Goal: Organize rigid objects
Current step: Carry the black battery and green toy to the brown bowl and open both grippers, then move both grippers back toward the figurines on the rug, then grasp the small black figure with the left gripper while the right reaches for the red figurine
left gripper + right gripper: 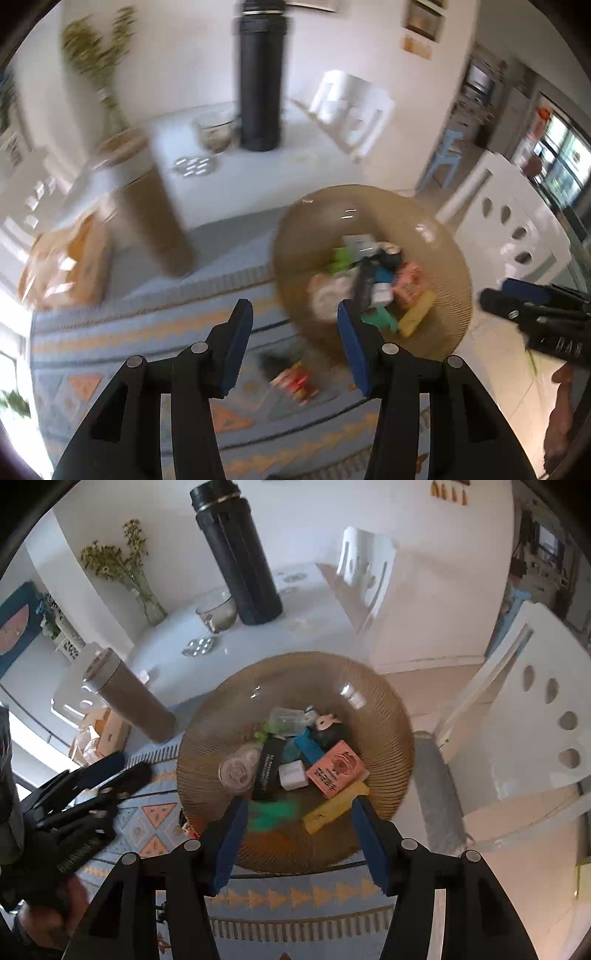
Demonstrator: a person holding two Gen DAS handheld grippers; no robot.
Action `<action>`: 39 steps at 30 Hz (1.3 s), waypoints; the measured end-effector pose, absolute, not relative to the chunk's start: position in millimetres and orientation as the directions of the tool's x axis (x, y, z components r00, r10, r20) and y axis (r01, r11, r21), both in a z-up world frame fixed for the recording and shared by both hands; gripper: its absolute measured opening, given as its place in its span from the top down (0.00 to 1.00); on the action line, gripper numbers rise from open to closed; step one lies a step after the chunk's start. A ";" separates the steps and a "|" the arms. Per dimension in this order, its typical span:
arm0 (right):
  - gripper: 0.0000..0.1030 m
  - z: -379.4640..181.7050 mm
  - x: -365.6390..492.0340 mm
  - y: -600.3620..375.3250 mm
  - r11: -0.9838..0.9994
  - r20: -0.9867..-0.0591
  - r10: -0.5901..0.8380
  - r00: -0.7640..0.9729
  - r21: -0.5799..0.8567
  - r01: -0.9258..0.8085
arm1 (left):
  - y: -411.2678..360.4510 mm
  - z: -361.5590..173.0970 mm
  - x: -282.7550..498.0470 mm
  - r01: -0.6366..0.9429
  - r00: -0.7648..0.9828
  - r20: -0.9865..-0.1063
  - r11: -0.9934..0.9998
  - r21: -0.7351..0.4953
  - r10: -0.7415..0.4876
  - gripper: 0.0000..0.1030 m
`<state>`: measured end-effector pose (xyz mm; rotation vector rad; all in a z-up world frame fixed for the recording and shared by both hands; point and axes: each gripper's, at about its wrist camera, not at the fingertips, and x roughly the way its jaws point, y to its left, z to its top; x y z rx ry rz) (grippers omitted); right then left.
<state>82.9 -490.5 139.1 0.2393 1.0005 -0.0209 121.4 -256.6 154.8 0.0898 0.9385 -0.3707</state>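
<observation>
A ribbed amber glass bowl [384, 716] stands on a patterned mat [147, 819]. It holds several small things: a pink box [336, 770], a yellow piece [332, 808], a green piece [273, 814], a white cube [293, 774], a black box [267, 768]. My right gripper [295, 812] is open and empty over the bowl's near side. My left gripper [291, 317] is open and empty, left of the bowl [436, 332]. A small red packet [295, 380] lies on the mat below it. The left view is blurred.
On the white table [317, 620] stand a tall black flask [240, 554], a glass bowl [218, 609], a blister pack [199, 646], a brown-filled jar [129, 698] and a vase of flowers [147, 602]. White chairs [535, 720] stand to the right.
</observation>
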 end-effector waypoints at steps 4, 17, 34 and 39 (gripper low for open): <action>0.44 139.7 73.7 -489.7 0.965 -0.834 0.112 0.540 0.220 0.141 | -202.3 153.4 110.2 0.258 0.531 -0.813 0.959 -0.115 -0.240 0.56; 0.44 142.8 57.0 -414.4 0.967 -0.826 0.179 0.535 0.249 0.060 | -130.7 136.6 81.7 0.194 0.480 -0.854 0.974 -0.119 -0.200 0.56; 0.44 132.6 47.6 -361.2 0.962 -0.829 0.171 0.533 0.258 0.091 | -110.7 134.5 68.7 0.321 0.465 -0.843 0.939 -0.126 -0.272 0.26; 0.44 96.1 51.3 -352.3 0.946 -0.851 0.213 0.480 0.303 0.117 | -122.2 103.6 56.2 0.433 0.347 -0.884 0.889 -0.146 -0.314 0.26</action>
